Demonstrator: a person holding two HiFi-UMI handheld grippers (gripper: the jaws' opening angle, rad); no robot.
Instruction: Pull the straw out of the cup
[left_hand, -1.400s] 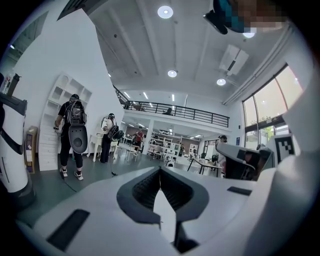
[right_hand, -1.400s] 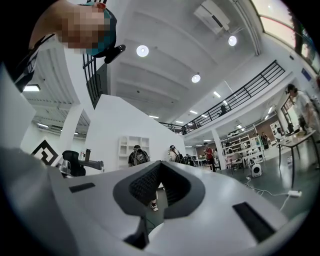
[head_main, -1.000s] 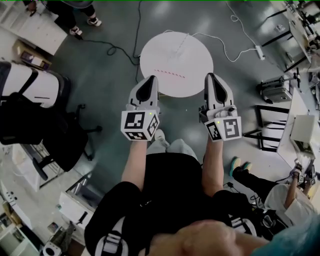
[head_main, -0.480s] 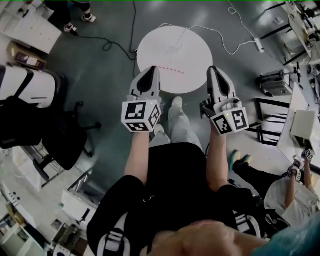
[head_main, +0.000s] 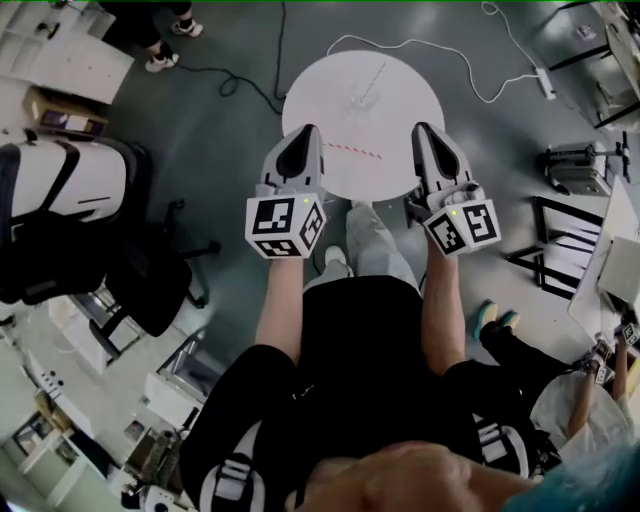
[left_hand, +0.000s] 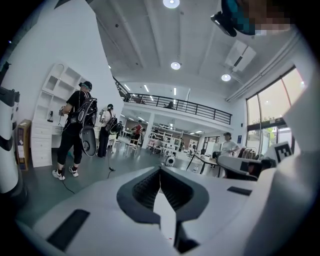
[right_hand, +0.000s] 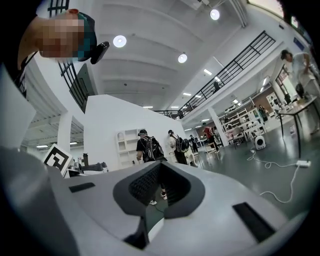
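Head view shows a thin red-and-white striped straw (head_main: 352, 149) lying flat on the round white table (head_main: 400, 100). It is out of any cup. It is a narrow stick with fine candy-cane banding, set at a slight slant, its left end a little higher in the frame than its right. It lies on the near part of the tabletop, between the noses of the two grippers, with its left end just beside the left gripper (head_main: 311, 130).

Farther across the table, apart from the straw, is a small clear cup (head_main: 362, 97). It is so faint against the white top that its shape is hard to make out. A pale thin line slants up from it, and I cannot tell what that line is.

The right gripper (head_main: 421, 128) is held over the table's near right edge. Both grippers point away from the person, over the table, neither touching the straw.

In the left gripper view the left gripper's (left_hand: 160, 170) dark ribbed pads meet at the tip, clenched with nothing between them. The right gripper view shows the same for the right gripper (right_hand: 159, 165), pads pressed together and empty.

A white cable (head_main: 470, 75) loops over the grey floor (head_main: 220, 150) beyond the table, and a black office chair (head_main: 150, 285) stands to the left.
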